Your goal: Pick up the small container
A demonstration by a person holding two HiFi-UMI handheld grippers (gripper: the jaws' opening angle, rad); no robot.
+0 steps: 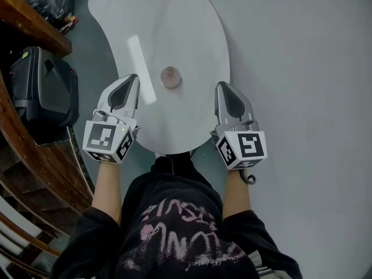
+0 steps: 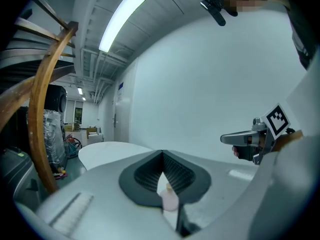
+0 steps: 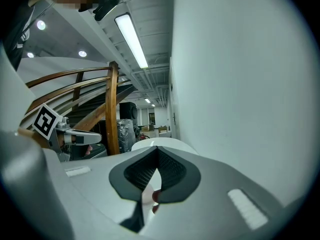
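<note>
The small container (image 1: 170, 77) is a round pinkish pot with a knob on top, standing on the white oval table (image 1: 174, 22). My left gripper (image 1: 132, 78) lies just left of it and my right gripper (image 1: 222, 86) just right of it, both apart from it and pointing away from me. The jaws of each are shut with nothing held. In the left gripper view the left gripper (image 2: 162, 153) shows a sliver of the container (image 2: 170, 199) through the slit between its jaws. The right gripper (image 3: 157, 149) shows a reddish bit of the container (image 3: 154, 196) the same way.
A black case (image 1: 49, 89) stands on the floor left of the table. A curved wooden railing (image 1: 35, 150) with stairs runs along the left side. Grey floor (image 1: 302, 68) lies to the right. A white wall (image 3: 240, 84) stands behind the table.
</note>
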